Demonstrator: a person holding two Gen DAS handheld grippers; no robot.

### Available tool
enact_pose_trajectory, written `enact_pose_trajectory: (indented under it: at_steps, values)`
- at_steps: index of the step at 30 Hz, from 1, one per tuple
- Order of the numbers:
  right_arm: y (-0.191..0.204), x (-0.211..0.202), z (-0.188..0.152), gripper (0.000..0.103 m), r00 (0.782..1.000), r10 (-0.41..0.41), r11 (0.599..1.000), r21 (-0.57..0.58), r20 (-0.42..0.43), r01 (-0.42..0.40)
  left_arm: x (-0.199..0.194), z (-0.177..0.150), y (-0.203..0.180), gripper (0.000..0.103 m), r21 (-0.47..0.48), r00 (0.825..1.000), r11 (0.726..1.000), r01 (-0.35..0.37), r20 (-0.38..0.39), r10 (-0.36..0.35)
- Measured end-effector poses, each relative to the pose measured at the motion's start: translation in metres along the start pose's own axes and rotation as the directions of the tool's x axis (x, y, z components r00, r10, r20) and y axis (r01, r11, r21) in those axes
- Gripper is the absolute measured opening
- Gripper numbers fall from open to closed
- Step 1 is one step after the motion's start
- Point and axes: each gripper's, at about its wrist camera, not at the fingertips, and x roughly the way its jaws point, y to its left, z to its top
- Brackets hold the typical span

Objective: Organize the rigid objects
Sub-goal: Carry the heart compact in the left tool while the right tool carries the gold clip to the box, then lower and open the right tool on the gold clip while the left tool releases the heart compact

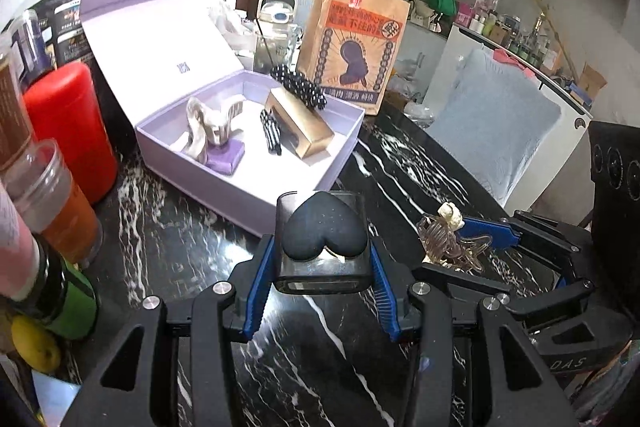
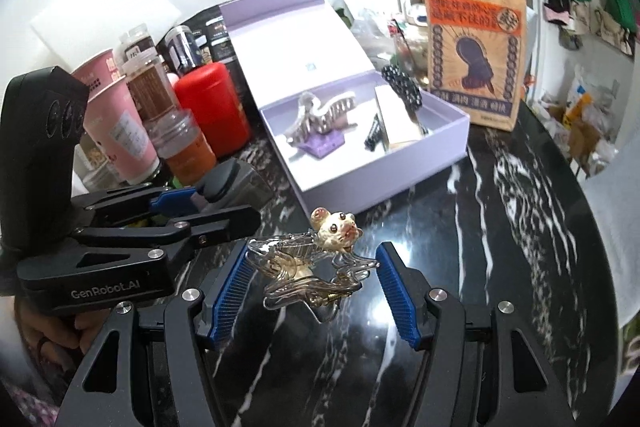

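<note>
My left gripper is shut on a dark clear hair clip with a black heart, just above the black marble table and in front of the open lilac box. The box holds a beige claw clip, a gold clip and black clips. My right gripper is open, its fingers on either side of a clear claw clip with a cream mouse figure that rests on the table. That clip also shows in the left wrist view, with the right gripper's fingers beside it.
Jars, a red canister and a pink cup crowd the left side of the table. A brown paper bag stands behind the box. The table's round edge curves at the right.
</note>
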Motion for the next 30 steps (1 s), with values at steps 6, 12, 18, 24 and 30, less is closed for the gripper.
enact_pose_trajectory:
  at_steps: [6,12,18,24,30]
  values:
    - [0.0,0.004,0.02,0.063,1.0,0.007,1.0,-0.031,0.017,-0.006,0.005,0.019,0.008,0.045,0.005,1.0,1.0,0.003,0.017,-0.003]
    - [-0.003,0.01,0.039,0.063,0.999,0.019,0.998,-0.063,0.033,-0.017,0.013,0.036,0.012,0.045,0.008,1.0,1.0,-0.003,0.024,0.003]
    - [-0.01,0.015,0.06,0.063,0.998,0.031,0.996,-0.081,0.055,-0.027,0.021,0.055,0.016,0.045,0.013,0.999,1.0,-0.008,0.036,0.007]
    - [-0.02,0.019,0.08,0.063,0.996,0.034,0.995,-0.091,0.079,-0.026,0.032,0.076,0.021,0.045,0.023,0.999,1.0,-0.014,0.052,0.013]
    - [-0.034,0.026,0.102,0.064,0.994,0.036,0.996,-0.082,0.1,-0.028,0.041,0.097,0.026,0.045,0.033,0.997,0.998,-0.047,0.067,0.045]
